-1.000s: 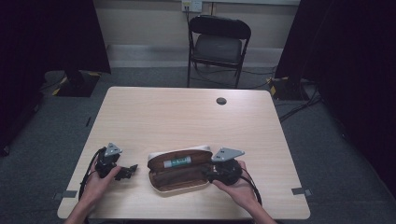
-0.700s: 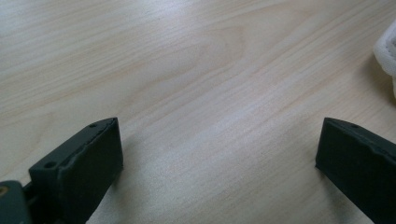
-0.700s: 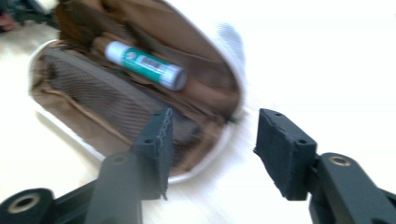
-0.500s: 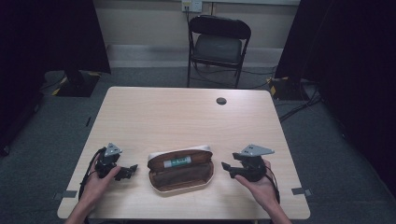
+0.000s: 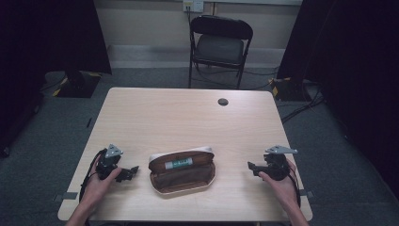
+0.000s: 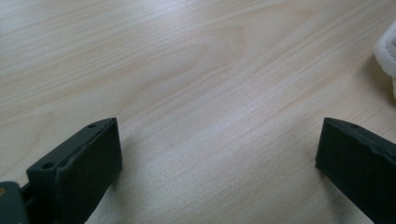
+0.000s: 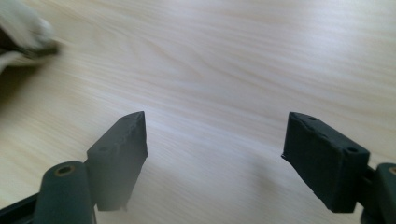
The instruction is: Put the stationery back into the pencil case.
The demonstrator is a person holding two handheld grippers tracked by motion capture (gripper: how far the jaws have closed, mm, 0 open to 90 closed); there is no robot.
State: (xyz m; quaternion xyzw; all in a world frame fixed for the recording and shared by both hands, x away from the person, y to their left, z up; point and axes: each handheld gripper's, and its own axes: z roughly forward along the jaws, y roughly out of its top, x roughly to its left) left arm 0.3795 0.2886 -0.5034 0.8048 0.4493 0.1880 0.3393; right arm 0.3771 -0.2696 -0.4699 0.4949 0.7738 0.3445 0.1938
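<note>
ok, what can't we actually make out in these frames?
- Print on the green-labelled tube in the open pencil case: too small in the high view.
- Pencil case in the left gripper view: cut off by the right edge.
- Pencil case in the right gripper view: blurred, cut by the left edge.

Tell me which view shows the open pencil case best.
The high view: the whole pencil case lies open on the table, a green-labelled tube inside, between the two hand-held grippers. The left gripper view catches just a white corner at its right edge; the right gripper view a blurred end at top left.
</note>
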